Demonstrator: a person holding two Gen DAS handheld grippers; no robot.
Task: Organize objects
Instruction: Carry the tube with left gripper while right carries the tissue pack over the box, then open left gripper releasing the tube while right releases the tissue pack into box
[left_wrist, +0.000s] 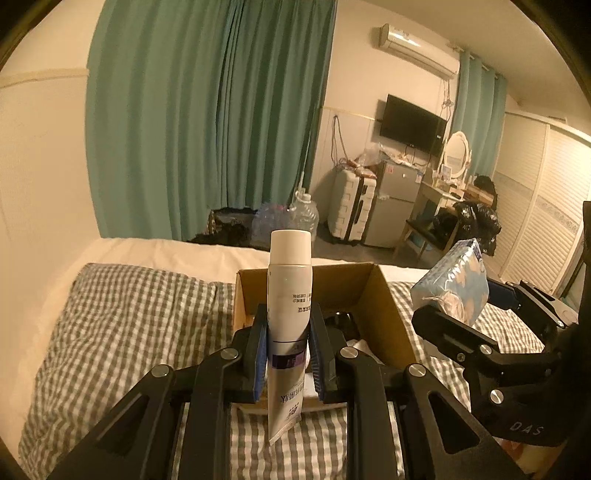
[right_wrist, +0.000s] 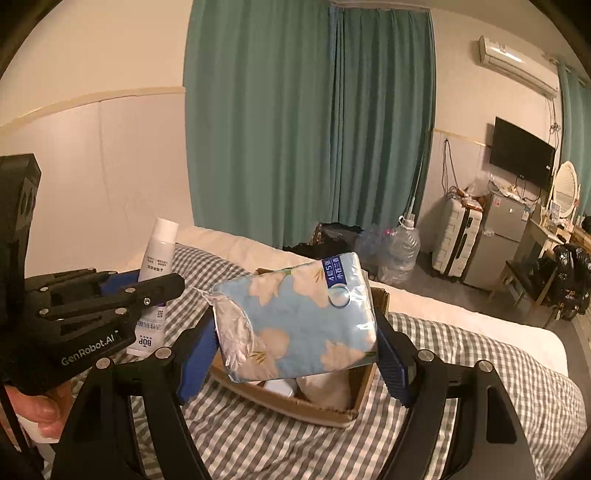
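Left wrist view: my left claw is clenched on one white tube, cap up, held above the near edge of one cardboard box. My right claw grasps one blue flowered tissue pack by its ends, over the same box. That box sits on the checked blanket of the bed. Beyond stand two green curtains, one suitcase, one small fridge and one wall television.
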